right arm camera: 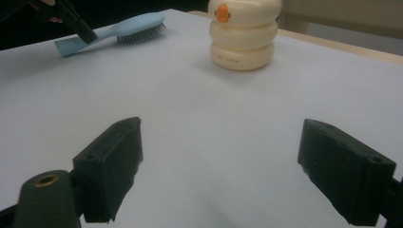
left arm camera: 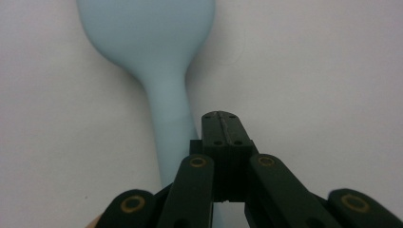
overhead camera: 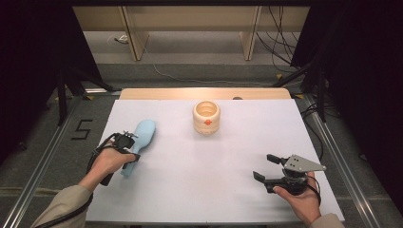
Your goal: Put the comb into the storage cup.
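Note:
A light blue hairbrush [overhead camera: 142, 133] lies bristles down at the left of the white table, its handle pointing toward the person. My left gripper [overhead camera: 132, 156] is over that handle. In the left gripper view its jaws [left arm camera: 221, 118] are pressed together, with the brush [left arm camera: 152, 42] running beneath and just left of them and nothing seen between them. The right gripper view shows the left gripper's black tip [right arm camera: 85, 33] touching the brush handle [right arm camera: 71, 45]. My right gripper [overhead camera: 264, 166] hovers open and empty at the front right [right arm camera: 221, 142].
A cream ringed cup [overhead camera: 206, 117] with an orange duck bill stands at the back centre [right arm camera: 243, 35]. The white sheet [overhead camera: 199, 175] covers the table, with a wooden strip [overhead camera: 204, 93] along its far edge. Metal rails and cables flank both sides.

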### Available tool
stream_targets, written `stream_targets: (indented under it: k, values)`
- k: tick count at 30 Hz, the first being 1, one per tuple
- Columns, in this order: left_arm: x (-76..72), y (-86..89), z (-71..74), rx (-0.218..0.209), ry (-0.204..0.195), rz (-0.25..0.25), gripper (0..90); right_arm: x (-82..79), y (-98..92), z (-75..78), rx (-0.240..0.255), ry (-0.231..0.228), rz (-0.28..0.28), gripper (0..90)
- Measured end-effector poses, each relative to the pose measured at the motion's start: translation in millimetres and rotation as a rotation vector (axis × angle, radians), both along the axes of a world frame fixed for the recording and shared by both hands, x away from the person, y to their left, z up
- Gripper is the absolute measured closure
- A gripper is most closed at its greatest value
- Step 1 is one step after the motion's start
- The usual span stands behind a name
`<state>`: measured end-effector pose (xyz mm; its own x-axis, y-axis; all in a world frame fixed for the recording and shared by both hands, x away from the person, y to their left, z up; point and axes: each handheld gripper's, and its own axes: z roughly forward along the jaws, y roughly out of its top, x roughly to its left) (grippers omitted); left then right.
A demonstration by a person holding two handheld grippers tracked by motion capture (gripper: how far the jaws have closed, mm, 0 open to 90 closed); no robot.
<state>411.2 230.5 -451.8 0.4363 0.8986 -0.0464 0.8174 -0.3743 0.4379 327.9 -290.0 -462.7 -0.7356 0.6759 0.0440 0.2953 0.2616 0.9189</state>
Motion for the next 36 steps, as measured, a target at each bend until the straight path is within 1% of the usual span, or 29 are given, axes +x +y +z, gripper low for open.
stream_targets:
  k: [4,5,9,12,13,16,17,18,19,21,22,23,24,25,26,28,29,31,32,34,36]
  values:
    - [-0.1,4.7,0.7,0.008,0.002,0.005,89.8,0.0,-0.2,0.1,0.002,0.000,-0.004,16.0]
    - [-0.2,6.8,1.3,0.024,-0.004,0.003,89.8,0.0,-0.2,0.0,-0.001,0.001,-0.002,16.0]
    - [-0.6,9.2,1.4,0.025,-0.001,0.005,89.7,0.1,0.1,0.0,-0.002,0.000,0.000,16.0]
    - [-1.3,10.0,1.2,0.024,-0.008,0.004,89.1,-0.1,-0.1,0.0,-0.001,0.002,-0.001,16.0]
    - [-1.8,10.2,1.0,0.021,-0.011,0.000,89.1,-0.1,-0.1,0.0,-0.001,0.002,-0.001,16.0]
    - [-4.0,10.4,2.4,0.018,-0.025,-0.011,85.1,-0.2,0.1,0.1,-0.002,0.001,0.000,16.0]
    - [-5.8,11.0,5.7,0.018,-0.045,-0.020,81.3,0.0,0.2,-0.2,-0.001,0.005,-0.002,16.0]
    - [-5.8,11.0,5.7,0.018,-0.045,-0.020,80.2,0.0,0.2,-0.2,-0.001,0.005,-0.002,16.0]
    - [-6.7,11.2,8.0,0.010,-0.053,-0.017,80.2,0.0,0.1,-0.2,-0.001,0.005,-0.002,16.0]
    - [-7.4,12.1,13.6,-0.011,-0.081,-0.011,74.2,0.2,0.0,-0.2,0.002,0.006,-0.005,16.0]
    - [-6.9,12.9,16.5,-0.016,-0.099,-0.002,68.1,0.4,-0.1,-0.4,0.001,0.006,-0.004,16.0]
    - [-6.0,13.6,18.6,-0.005,-0.120,0.011,63.4,0.4,0.0,-0.5,0.001,0.009,-0.004,16.0]
    - [-4.5,14.6,20.3,0.008,-0.129,0.019,50.1,0.5,0.4,-0.5,0.000,0.007,-0.002,16.0]
    - [-2.5,15.4,21.2,0.022,-0.117,0.027,50.1,0.5,0.4,-0.5,0.000,0.007,-0.002,16.0]
    - [1.7,16.2,20.2,0.042,-0.077,0.034,34.9,0.3,0.7,-0.4,-0.001,0.008,-0.002,16.0]
    - [7.0,16.1,17.6,0.037,-0.054,0.064,30.4,0.5,0.6,-0.6,0.000,0.007,-0.001,16.0]
    - [7.0,16.1,17.6,0.037,-0.054,0.064,26.6,0.5,0.6,-0.6,0.000,0.007,-0.001,16.0]
    - [12.6,16.0,14.0,0.041,-0.013,0.088,18.4,0.8,0.4,-0.8,0.002,0.009,0.000,16.0]
    - [18.5,16.2,10.7,0.049,0.026,0.096,16.3,1.0,0.2,-0.9,-0.001,0.007,-0.001,16.0]
    - [24.2,16.3,8.5,0.049,0.033,0.107,16.2,0.6,0.2,-0.6,0.000,0.008,0.000,16.0]
    - [26.8,16.4,8.2,0.054,0.038,0.109,16.2,0.5,0.2,-0.4,0.000,0.006,0.000,16.0]
